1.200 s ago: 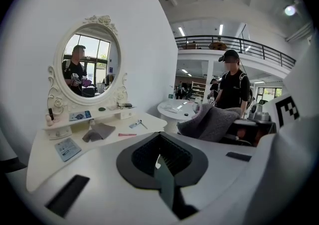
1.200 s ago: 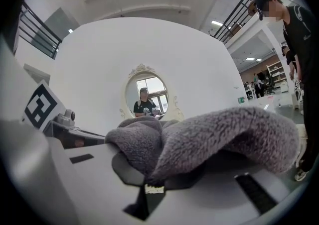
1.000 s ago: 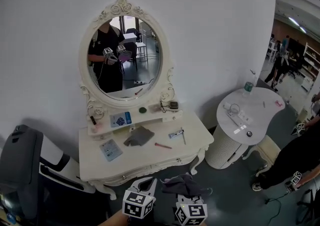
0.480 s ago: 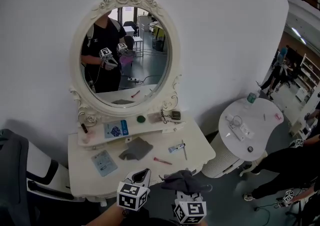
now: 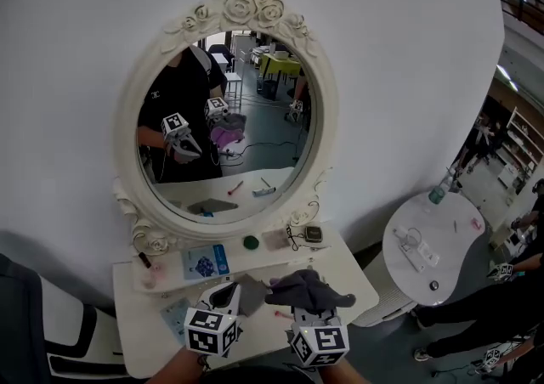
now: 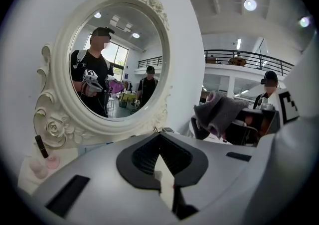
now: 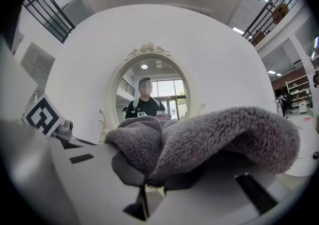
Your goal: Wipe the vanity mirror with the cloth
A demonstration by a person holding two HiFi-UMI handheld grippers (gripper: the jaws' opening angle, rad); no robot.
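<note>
The oval vanity mirror (image 5: 255, 132) in its white carved frame (image 5: 246, 2) hangs on the wall above the vanity table (image 5: 361, 282). My right gripper (image 5: 308, 314) is low in the head view, shut on a bunched grey cloth (image 5: 308, 289) held in front of the table. In the right gripper view the cloth (image 7: 214, 139) drapes over the jaws, with the mirror (image 7: 149, 97) straight ahead. My left gripper (image 5: 224, 295) is beside it on the left, shut with nothing in it. In the left gripper view (image 6: 162, 169) the mirror (image 6: 112, 64) lies ahead to the left and the cloth (image 6: 219, 112) to the right.
The vanity shelf holds a blue card (image 5: 204, 262), a green lid (image 5: 250, 243) and a small clock (image 5: 314, 234). A round white table (image 5: 425, 246) stands at the right, with people beyond it. A black chair (image 5: 34, 323) sits at the lower left.
The view has closed in on the mirror, which now looks larger and higher. Both grippers have risen and moved forward over the table, the right one still carrying the cloth.
</note>
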